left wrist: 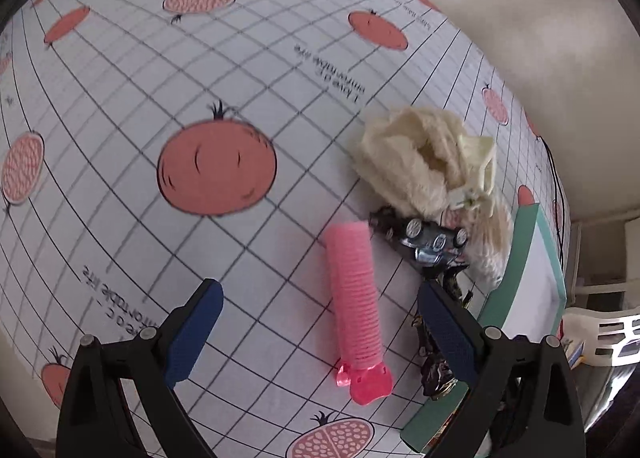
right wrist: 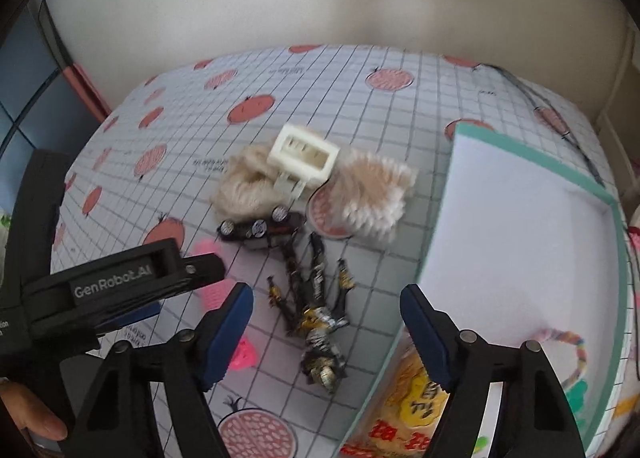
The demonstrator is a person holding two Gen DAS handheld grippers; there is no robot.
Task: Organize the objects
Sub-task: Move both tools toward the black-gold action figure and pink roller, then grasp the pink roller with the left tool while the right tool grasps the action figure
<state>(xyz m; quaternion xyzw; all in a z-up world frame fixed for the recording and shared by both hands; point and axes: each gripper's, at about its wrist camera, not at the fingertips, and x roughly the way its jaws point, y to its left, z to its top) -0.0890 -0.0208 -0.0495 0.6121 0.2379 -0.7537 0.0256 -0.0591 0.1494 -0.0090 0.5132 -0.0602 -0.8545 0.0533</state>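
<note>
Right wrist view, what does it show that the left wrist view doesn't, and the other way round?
Only the right wrist view shows the box's white inside, the snack packet in it, and the left gripper's body. Only the left wrist view shows the whole pink hair roller and a white basket. Both show the fluffy cream clip, the toy car and the dark figure.

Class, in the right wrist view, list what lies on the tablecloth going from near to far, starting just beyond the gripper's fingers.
Black-and-gold action figure → black toy car → white plastic clip.
</note>
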